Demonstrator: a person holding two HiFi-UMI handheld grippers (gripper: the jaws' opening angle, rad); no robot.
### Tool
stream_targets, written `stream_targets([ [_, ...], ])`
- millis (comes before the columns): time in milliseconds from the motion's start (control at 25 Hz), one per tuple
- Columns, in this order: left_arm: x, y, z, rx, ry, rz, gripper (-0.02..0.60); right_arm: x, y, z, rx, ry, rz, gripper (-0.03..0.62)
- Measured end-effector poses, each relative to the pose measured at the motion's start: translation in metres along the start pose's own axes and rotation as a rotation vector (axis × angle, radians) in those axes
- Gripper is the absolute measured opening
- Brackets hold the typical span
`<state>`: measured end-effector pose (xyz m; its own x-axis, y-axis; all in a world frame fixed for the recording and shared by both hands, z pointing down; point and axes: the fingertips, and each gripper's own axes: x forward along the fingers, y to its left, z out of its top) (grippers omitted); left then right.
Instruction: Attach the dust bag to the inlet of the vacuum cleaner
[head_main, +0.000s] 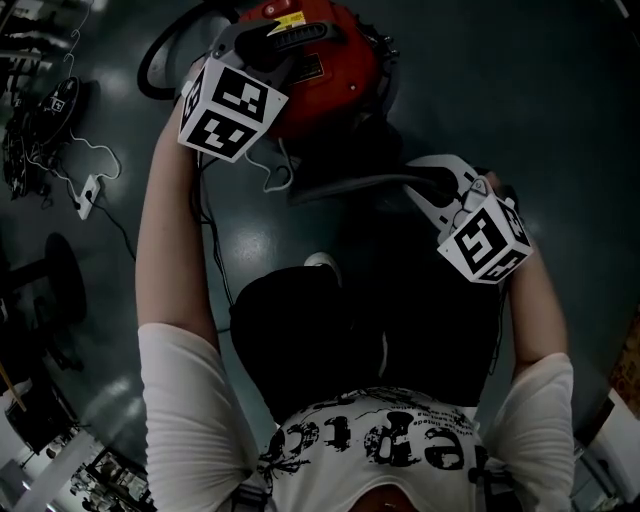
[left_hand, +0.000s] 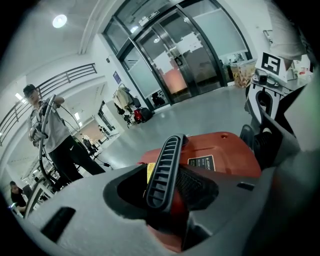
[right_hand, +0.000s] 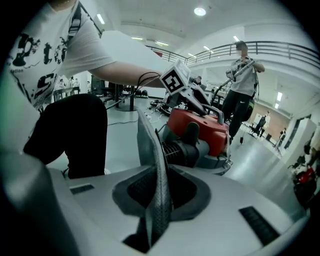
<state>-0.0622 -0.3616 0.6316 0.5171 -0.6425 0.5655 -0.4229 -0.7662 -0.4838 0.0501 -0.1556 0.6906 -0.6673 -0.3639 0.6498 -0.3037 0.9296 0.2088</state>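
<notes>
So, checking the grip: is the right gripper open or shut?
Shut: the right gripper pinches a fold of the grey dust bag.

Big indoor hall, lab-like. Glass doors (left_hand: 185, 55), mezzanine railing (right_hand: 287, 48), polished grey floor (left_hand: 200, 112). Cables (head_main: 22, 150) and power strip (head_main: 88, 194) on it.

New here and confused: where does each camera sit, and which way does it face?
Head view: on the person's head, facing steeply down at the red vacuum cleaner; both arms and lap show.
Left gripper view: on the left gripper, looking along fingers shut on the vacuum's black handle.
Right gripper view: on the right gripper, fingers shut on the grey dust bag; torso, left arm show.
Shared: all show the vacuum cleaner.
</notes>
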Motion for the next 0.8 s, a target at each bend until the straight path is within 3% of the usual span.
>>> stream_targets([
  [440, -0.001, 0.001, -0.002, 0.007, 0.011, 0.042, 0.166, 0.006, -0.003, 0.009, -0.125, 0.028, -0.140, 0.052],
  [800, 0.000, 0.000, -0.003, 0.036, 0.003, 0.035, 0.156, 0.007, -0.011, -0.001, -0.080, 0.028, -0.163, 0.058],
])
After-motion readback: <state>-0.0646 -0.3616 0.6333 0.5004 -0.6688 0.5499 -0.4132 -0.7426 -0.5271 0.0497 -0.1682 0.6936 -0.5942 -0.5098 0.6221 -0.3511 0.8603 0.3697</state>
